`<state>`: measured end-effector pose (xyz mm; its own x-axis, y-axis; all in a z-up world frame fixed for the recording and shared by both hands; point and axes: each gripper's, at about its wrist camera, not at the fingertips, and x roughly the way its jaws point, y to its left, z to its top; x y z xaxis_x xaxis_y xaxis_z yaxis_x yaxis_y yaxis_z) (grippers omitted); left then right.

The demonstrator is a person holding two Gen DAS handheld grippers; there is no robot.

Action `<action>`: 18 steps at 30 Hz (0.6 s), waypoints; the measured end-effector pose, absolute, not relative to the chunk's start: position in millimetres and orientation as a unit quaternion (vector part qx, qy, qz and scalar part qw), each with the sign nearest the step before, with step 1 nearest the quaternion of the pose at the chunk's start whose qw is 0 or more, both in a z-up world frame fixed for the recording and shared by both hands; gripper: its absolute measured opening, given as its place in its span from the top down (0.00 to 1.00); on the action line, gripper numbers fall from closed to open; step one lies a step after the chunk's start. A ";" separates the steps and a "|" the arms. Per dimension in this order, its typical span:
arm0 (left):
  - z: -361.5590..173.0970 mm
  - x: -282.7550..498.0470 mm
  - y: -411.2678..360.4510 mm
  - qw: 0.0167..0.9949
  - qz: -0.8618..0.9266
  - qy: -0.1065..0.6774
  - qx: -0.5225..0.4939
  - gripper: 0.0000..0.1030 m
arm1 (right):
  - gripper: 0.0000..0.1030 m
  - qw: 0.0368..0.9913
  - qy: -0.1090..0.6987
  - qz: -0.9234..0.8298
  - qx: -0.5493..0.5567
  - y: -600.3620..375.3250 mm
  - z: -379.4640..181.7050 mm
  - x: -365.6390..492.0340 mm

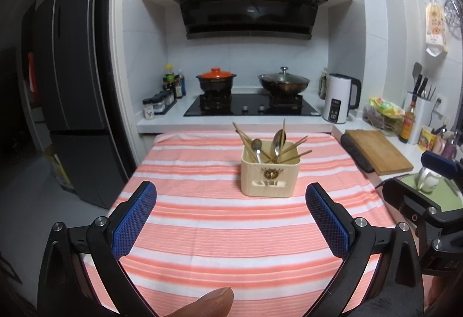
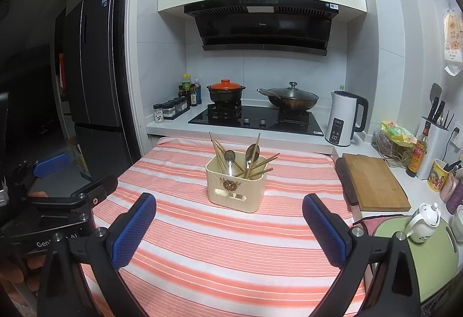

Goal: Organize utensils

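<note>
Spoons (image 1: 267, 147) and chopsticks (image 1: 293, 150) are leaning mixed together in the cream holder (image 1: 269, 179) on the striped cloth (image 1: 231, 230). Left gripper (image 1: 231, 218) and right gripper (image 2: 230, 227) are hovering short of it, jaws spread wide, gripping nothing.

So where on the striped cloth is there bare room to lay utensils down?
The striped cloth is bare between the cream holder and both open grippers, left gripper and right gripper, and on either side of the holder. The counter by the cutting board and teapot is crowded.

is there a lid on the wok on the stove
Yes, the wok on the right burner carries a lid with a round knob on top, plain in the right wrist view.
</note>
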<state>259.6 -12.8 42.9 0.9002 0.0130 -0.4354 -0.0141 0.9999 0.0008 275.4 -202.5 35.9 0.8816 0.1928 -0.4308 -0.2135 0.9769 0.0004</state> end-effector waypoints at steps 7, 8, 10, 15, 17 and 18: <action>44.6 256.3 -7.5 0.975 0.005 0.223 -0.014 0.00 | 0.00 0.969 0.222 0.102 -0.026 -203.0 35.8 273.7; 45.0 255.7 -7.3 0.975 0.007 0.223 -0.014 0.00 | 0.00 0.969 0.222 0.102 -0.025 -203.4 36.0 273.6; 45.8 255.0 -7.9 0.975 0.013 0.222 -0.010 0.00 | 0.00 0.969 0.222 0.102 -0.024 -205.0 36.3 273.7; 46.5 253.0 -10.3 0.976 0.020 0.219 -0.001 0.00 | 0.00 0.969 0.223 0.100 -0.024 -206.6 35.6 273.0; 46.6 253.2 -10.4 0.975 0.019 0.220 -0.001 0.00 | 0.00 0.969 0.223 0.100 -0.024 -207.2 35.8 273.1; 46.6 253.7 -10.5 0.975 0.019 0.220 -0.001 0.00 | 0.00 0.969 0.223 0.099 -0.024 -207.3 35.9 273.1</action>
<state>253.7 -10.5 46.6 0.9022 0.0366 -0.4298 -0.0372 0.9993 0.0070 273.1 -207.3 35.9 0.8805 0.1819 -0.4377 -0.2033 0.9791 -0.0021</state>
